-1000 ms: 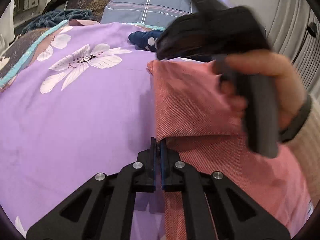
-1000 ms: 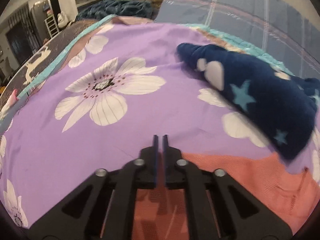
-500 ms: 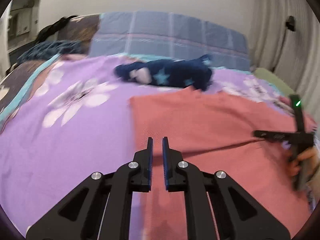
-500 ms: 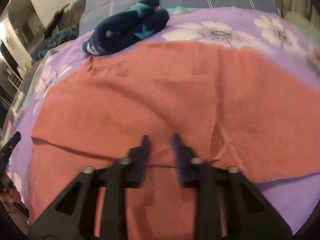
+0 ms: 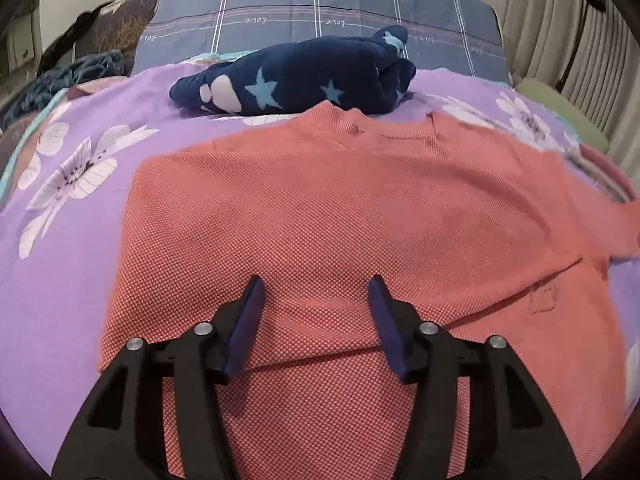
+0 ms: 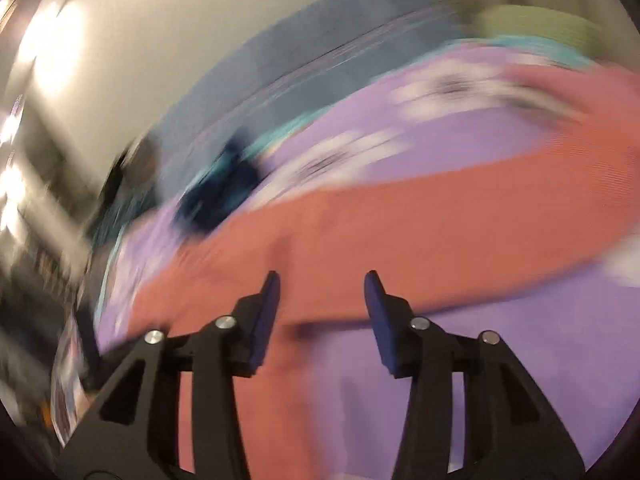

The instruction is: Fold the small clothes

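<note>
A salmon-red knit garment (image 5: 340,216) lies spread flat on the purple flowered bedspread (image 5: 76,200), its lower part folded up so a fold edge crosses it. My left gripper (image 5: 316,284) is open and empty above the garment's near middle. My right gripper (image 6: 322,280) is open and empty above the garment's (image 6: 400,220) edge; that view is heavily blurred by motion. A dark blue star-patterned garment (image 5: 296,78) lies bunched beyond the red one.
A blue-grey checked pillow (image 5: 320,16) lies at the head of the bed. A dark blue knit blanket (image 5: 76,72) sits at the far left. Curtains (image 5: 568,40) hang at the right, with a green cushion (image 5: 560,108) below them.
Both grippers went from shut on the red garment's edge to open and let it go. The garment now lies flat with a fold. The right gripper is swinging fast to the right.
</note>
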Motion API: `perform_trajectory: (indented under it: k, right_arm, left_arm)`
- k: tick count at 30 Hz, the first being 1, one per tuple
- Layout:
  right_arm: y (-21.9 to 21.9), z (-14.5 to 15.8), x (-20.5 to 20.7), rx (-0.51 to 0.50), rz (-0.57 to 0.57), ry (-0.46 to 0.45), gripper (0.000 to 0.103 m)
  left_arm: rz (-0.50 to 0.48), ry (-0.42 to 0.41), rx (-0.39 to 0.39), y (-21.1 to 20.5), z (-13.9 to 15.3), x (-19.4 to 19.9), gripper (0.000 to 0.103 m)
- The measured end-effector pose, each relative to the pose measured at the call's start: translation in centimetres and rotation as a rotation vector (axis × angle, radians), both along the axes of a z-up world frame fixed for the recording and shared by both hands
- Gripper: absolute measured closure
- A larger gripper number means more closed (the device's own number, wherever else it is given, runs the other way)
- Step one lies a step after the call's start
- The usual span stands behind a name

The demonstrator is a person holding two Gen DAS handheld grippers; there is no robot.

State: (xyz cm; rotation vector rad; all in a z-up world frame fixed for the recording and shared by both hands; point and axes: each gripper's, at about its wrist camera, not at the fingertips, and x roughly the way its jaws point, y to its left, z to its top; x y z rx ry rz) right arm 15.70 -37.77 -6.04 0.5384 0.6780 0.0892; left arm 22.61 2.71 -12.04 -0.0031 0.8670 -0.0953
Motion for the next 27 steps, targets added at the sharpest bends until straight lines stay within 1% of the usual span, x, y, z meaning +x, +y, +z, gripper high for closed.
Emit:
perform_trajectory:
  k: [1,2,3,5,7,9,10,11,12,13,15,16,17,18,19,21,22,24,26,27]
  right_arm:
    - [-3.6,-0.3,-1.1,0.031,-0.109,0.019,0.058]
    - [-6.6,-0.8,-2.2,0.084,-0.206,0.028,0.058]
    - [-10.1,-1.7,-3.7,0.175,-0.322,0.033,0.058]
    - [-13.6,-3.0,-5.2,0.282,-0.429,0.038,0.058]
    - [-15.7,-4.0,-5.3,0.310,-0.457,0.053,0.061]
    - [-16.5,-4.3,-4.5,0.325,-0.459,0.038,0.057]
    - [-16.8,-4.2,-4.2,0.333,-0.465,0.030,0.048]
    - [-16.9,-4.2,-3.6,0.346,-0.471,0.018,0.042]
    - [-17.1,-4.1,-2.9,0.357,-0.483,0.006,0.042]
    - [-17.3,-4.2,-2.4,0.354,-0.500,0.008,0.043]
    - [-17.1,-4.2,-1.9,0.341,-0.526,0.019,0.057]
    - [-16.9,-4.1,-1.7,0.343,-0.518,0.015,0.080]
    - [-16.8,-4.0,-1.5,0.363,-0.499,0.001,0.093]
    - [-16.2,-3.5,-1.7,0.369,-0.501,-0.015,0.095]
    - [-15.9,-2.7,-1.9,0.348,-0.514,-0.027,0.096]
    - [-13.8,-0.4,-2.4,0.277,-0.501,-0.083,0.096]
    - [-11.7,1.5,-2.0,0.218,-0.456,-0.124,0.096]
    - [-8.0,4.1,-0.6,0.145,-0.346,-0.169,0.096]
    - [-2.7,6.5,1.6,0.098,-0.194,-0.215,0.096]
    - [1.2,7.5,3.2,0.069,-0.092,-0.234,0.096]
  left_arm:
    - [-0.002,0.002,0.009,-0.2,0.0,0.1,0.044]
    - [-0.002,0.004,0.017,-0.2,0.0,0.1,0.043]
    - [-0.002,0.006,0.026,-0.3,-0.1,0.2,0.042]
    - [-0.001,0.006,0.031,-0.3,0.0,0.3,0.040]
    - [0.002,0.007,0.025,-0.2,0.1,0.4,0.039]
    - [0.003,0.004,0.023,-0.1,0.1,0.3,0.037]
    - [0.004,0.003,0.022,-0.1,0.1,0.2,0.037]
    - [0.004,0.003,0.020,-0.1,0.0,0.3,0.037]
    - [0.004,0.002,0.019,-0.1,0.0,0.3,0.036]
    - [0.004,0.001,0.018,-0.1,0.0,0.3,0.036]
    - [0.004,0.000,0.022,-0.1,0.0,0.3,0.036]
    - [0.005,0.000,0.022,-0.1,0.0,0.3,0.036]
    - [0.005,-0.001,0.020,-0.1,0.0,0.2,0.036]
    - [0.005,0.000,0.017,-0.1,0.0,0.2,0.036]
    - [0.004,0.000,0.009,0.0,0.0,0.2,0.035]
    - [0.000,0.001,-0.005,0.2,0.0,0.3,0.034]
    - [-0.005,0.002,-0.012,0.2,0.0,0.3,0.032]
    - [-0.013,0.003,-0.017,0.2,0.0,0.3,0.029]
    - [-0.018,0.001,-0.023,0.2,0.0,0.2,0.028]
    - [-0.022,0.001,-0.031,0.3,0.0,0.2,0.026]
